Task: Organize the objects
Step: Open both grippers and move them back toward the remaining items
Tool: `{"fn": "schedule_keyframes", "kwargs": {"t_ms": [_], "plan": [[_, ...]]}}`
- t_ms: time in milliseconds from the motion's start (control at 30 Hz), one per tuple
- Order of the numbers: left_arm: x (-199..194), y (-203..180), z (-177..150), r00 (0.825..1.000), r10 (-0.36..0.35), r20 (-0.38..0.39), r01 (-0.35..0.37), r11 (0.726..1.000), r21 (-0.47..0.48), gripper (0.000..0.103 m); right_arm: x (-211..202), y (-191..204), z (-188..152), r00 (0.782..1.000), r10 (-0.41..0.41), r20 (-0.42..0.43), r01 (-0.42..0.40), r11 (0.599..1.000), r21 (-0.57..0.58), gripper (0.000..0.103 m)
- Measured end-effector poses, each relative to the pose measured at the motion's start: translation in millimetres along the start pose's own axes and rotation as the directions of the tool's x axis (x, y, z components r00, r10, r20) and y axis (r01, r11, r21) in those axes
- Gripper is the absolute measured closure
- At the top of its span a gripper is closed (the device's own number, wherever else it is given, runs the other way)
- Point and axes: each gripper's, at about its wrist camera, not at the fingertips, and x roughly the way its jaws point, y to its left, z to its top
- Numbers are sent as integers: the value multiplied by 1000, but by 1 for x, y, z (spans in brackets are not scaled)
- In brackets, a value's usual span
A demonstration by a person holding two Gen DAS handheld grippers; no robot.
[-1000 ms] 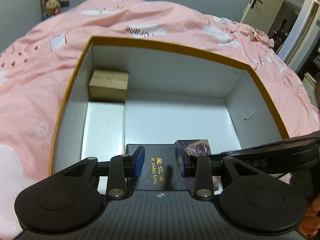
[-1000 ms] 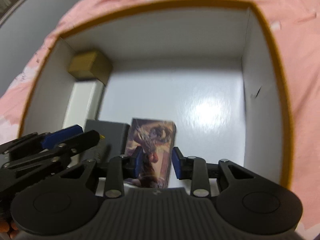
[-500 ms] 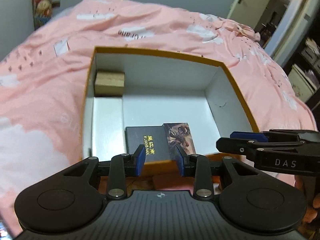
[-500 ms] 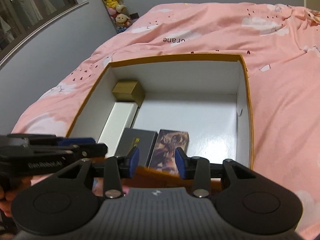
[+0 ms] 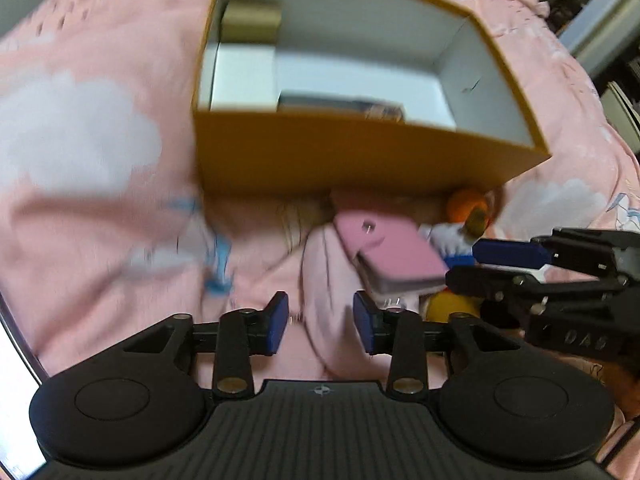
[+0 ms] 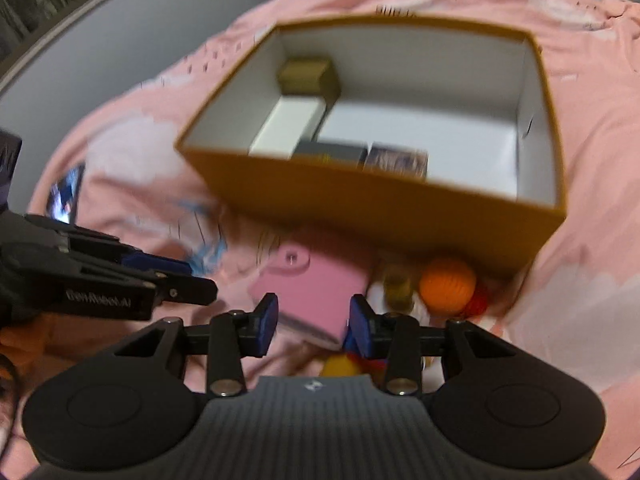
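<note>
An orange box (image 5: 352, 160) (image 6: 384, 208) with a white inside sits on the pink bed. It holds a tan box (image 6: 308, 74), a white box (image 6: 288, 128), a dark case (image 6: 332, 152) and a picture card pack (image 6: 396, 160). In front of it lie a pink wallet (image 5: 392, 248) (image 6: 316, 292), an orange ball (image 6: 448, 286) (image 5: 466, 204) and small toys. My left gripper (image 5: 320, 322) is open and empty above the bedding. My right gripper (image 6: 312, 322) is open and empty, just above the wallet's near end.
A yellow object (image 5: 452, 308) (image 6: 340, 366) and a small jar (image 6: 396, 284) lie beside the wallet. A picture card (image 6: 66, 196) lies on the bed at the left. A grey wall (image 6: 120, 48) borders the bed's left side.
Both grippers have pulled back out of the box and dropped lower, now in front of its near wall. The dark case and card pack stay inside the box.
</note>
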Motion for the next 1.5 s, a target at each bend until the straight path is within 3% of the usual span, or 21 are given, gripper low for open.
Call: {"fn": "schedule_keyframes", "kwargs": {"t_ms": [200, 533, 733, 800, 900, 1033, 1133, 1200, 1333, 1400, 1500], "plan": [[5, 2, -6, 999, -13, -35, 13, 1000, -7, 46, 15, 11, -16, 996, -19, -87, 13, 998, -67, 61], [-1, -1, -14, 998, 1, -58, 1, 999, 41, 45, 28, 29, -32, 982, -24, -187, -17, 977, -213, 61], [3, 2, -13, 999, -10, -46, 10, 1000, 6, 50, 45, 30, -33, 969, 36, -243, -89, 973, -214, 64], [4, 5, -12, 999, -29, -35, 28, 999, -16, 56, 42, 30, -34, 973, 56, -223, -102, 974, -201, 78], [2, 9, -12, 998, -56, -2, 56, 997, -47, 67, 36, 30, -34, 979, 88, -186, -123, 975, -185, 89], [-12, 8, -9, 998, -20, 65, 23, 998, -51, 66, 25, 32, -27, 991, 93, -98, -111, 976, -190, 90], [-22, 4, -9, 995, -28, 94, 31, 999, -35, 48, 23, 36, -19, 997, 61, -37, -68, 976, -209, 90], [-25, -1, -10, 994, -23, 103, 23, 1000, -2, 45, 26, 34, -10, 999, 45, -11, -46, 976, -213, 90], [-18, -9, -13, 999, 8, 41, -10, 999, 48, 40, 31, 28, -6, 998, 62, -25, -66, 979, -191, 91], [-13, -8, -16, 1000, 27, 6, -27, 999, 46, 40, 29, 27, -9, 998, 58, -35, -64, 979, -195, 85], [-11, -4, -19, 999, -18, -33, 20, 999, 47, 39, 25, 25, -17, 995, 66, -77, -81, 975, -208, 80]]}}
